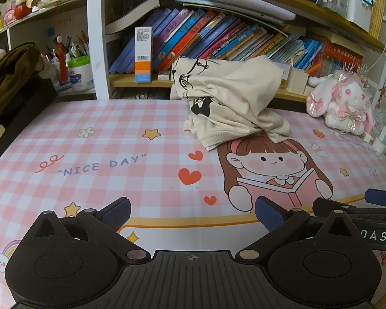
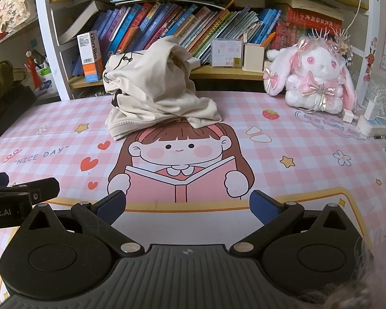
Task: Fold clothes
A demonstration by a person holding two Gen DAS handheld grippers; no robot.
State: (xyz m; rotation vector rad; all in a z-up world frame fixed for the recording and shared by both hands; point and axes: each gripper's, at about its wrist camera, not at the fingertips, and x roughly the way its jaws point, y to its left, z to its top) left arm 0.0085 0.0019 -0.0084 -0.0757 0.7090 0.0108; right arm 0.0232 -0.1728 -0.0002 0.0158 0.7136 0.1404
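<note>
The cream T-shirt (image 2: 154, 87), heaped and limp, should be light and floppy; its hem edge is best pinched by the left gripper (image 1: 193, 212) and right gripper (image 2: 187, 206), both spread wide and empty

One cream garment (image 2: 157, 87), one plush rabbit (image 2: 314, 74), two claws.

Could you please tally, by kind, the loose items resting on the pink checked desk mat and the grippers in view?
Crumpled cream garment: 1
Plush bunny: 1
White power strip: 1
Grippers: 2, the left gripper and the right gripper, both open and empty
Total: 5, on the desk mat
</note>
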